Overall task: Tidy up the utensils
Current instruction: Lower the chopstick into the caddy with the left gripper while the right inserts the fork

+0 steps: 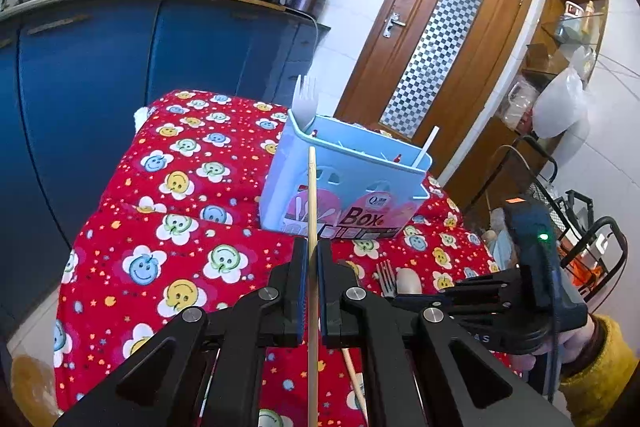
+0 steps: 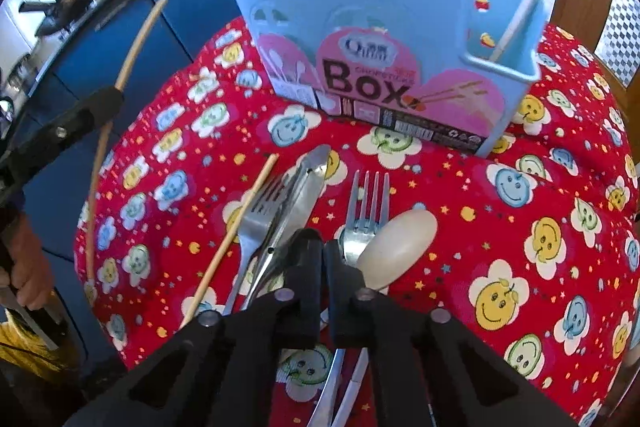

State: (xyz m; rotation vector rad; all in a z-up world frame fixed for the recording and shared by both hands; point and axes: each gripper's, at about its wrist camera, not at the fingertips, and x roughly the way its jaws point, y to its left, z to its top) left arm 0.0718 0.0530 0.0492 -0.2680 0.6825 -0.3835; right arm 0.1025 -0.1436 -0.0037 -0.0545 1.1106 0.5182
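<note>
Left claw [image 1: 313, 259] clamps chopstick [image 1: 311, 195], tip toward box [image 1: 344, 183].

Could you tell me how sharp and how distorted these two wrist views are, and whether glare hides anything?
Left wrist view: sharp in the middle; the chopstick in the left tool looks straight, while the cabinets and door bow toward the dark fisheye rim. Right wrist view: the same chopstick appears curved near the edge, the woks at top left smear, and the metal tongs show mild glare; the blue box label stays readable.
</note>
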